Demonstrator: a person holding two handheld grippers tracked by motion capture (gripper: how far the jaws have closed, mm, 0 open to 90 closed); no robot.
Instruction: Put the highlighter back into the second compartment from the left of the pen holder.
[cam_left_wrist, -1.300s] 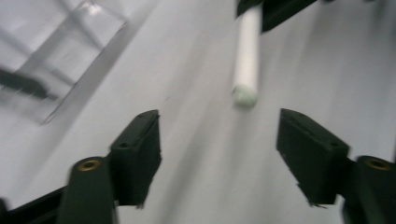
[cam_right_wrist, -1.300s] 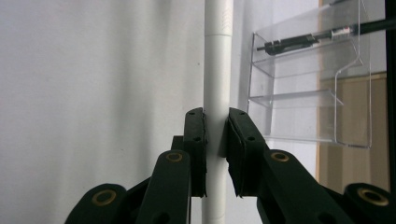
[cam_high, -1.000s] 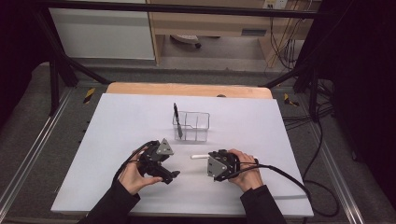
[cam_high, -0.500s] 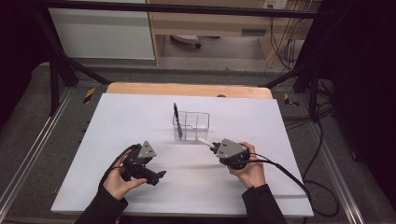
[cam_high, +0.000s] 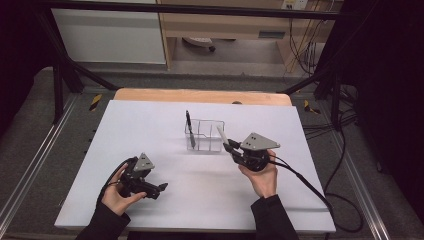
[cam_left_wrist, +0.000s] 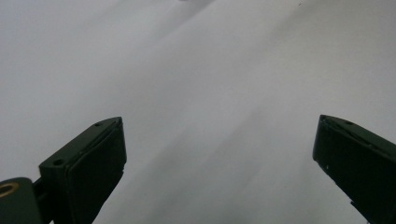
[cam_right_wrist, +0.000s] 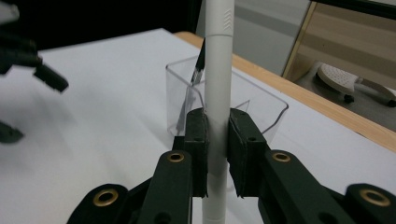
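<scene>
Right claw (cam_high: 231, 148) grips a white pen (cam_high: 221, 134) beside the clear holder (cam_high: 205, 135); left claw (cam_high: 159, 189) rests spread on the table (cam_high: 150, 125)

- The table top (cam_high: 150, 130) is plain white, with a pale wooden edge at the far side;
- the pen (cam_right_wrist: 217, 70) is white; the holder (cam_high: 205, 136) is clear, with a black pen (cam_high: 189, 122) in it;
- both grippers are black, the right gripper (cam_high: 229, 146) carrying a grey plate.

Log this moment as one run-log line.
right gripper: shut on white pen, beside clear organizer | black pen: in organizer | left gripper: open, empty, near table
</scene>
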